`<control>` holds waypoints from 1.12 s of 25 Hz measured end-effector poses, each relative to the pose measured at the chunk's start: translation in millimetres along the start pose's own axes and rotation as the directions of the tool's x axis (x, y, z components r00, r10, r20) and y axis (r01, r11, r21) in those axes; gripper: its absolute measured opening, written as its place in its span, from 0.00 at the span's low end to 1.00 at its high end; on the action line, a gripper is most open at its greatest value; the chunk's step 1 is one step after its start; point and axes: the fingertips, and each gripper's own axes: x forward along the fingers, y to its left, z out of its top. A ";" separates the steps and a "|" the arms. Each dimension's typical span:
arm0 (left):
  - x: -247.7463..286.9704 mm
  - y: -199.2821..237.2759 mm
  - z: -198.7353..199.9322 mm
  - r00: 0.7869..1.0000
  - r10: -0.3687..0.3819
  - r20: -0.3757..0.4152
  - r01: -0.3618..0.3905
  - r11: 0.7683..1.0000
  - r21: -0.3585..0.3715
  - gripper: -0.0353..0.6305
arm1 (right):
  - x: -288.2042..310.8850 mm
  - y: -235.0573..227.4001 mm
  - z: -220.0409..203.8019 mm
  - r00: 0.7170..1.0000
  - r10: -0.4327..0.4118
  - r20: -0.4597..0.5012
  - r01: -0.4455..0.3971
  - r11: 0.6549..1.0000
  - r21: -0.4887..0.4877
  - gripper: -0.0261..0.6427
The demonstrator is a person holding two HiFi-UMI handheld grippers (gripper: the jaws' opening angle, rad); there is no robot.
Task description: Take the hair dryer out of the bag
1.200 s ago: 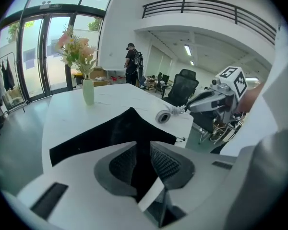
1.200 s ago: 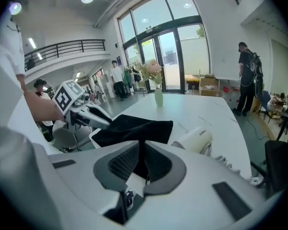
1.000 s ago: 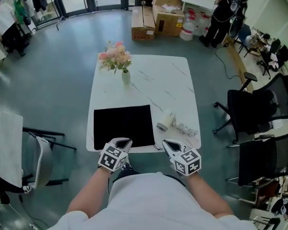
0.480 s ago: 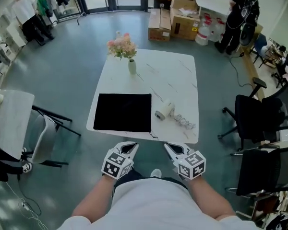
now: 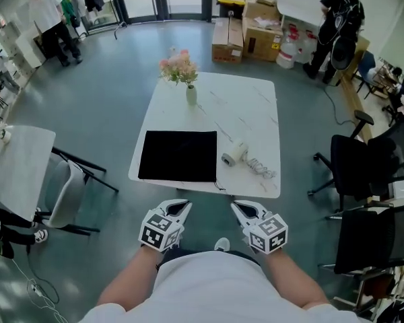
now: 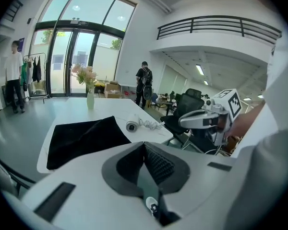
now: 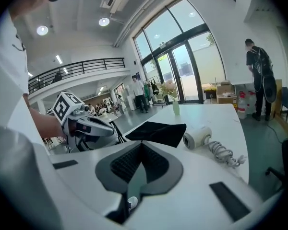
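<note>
The hair dryer [image 5: 234, 154] lies on the white bench [image 5: 242, 113] just right of the flat black bag [image 5: 178, 156]. Its barrel is slanted, round end toward the near edge, and the coiled cord [image 5: 259, 167] trails right. A vase of flowers [image 5: 190, 94] stands at the far side, and office chairs [image 5: 355, 167] stand off to the right. The left gripper [image 5: 182, 205] and right gripper [image 5: 237, 206], both pressed together and empty, hang short of the near edge.

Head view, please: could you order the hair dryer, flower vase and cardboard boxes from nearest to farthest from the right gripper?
1. Hair dryer, near right of the table.
2. Flower vase, table's far end.
3. Cardboard boxes, on the floor beyond.
</note>
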 end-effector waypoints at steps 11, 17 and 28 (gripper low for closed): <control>-27.0 27.4 -7.8 0.996 -0.081 -0.038 0.084 0.994 0.071 0.08 | 30.9 28.4 1.7 0.993 -0.115 0.002 0.114 0.991 0.075 0.06; -36.6 45.0 -7.3 0.995 -0.097 -0.029 0.099 0.991 0.088 0.08 | 46.6 39.3 -1.8 0.990 -0.142 -0.011 0.143 0.986 0.089 0.06; -40.7 60.1 -3.2 0.994 -0.107 -0.026 0.109 0.987 0.115 0.08 | 55.7 39.4 4.9 0.985 -0.171 -0.013 0.172 0.982 0.084 0.06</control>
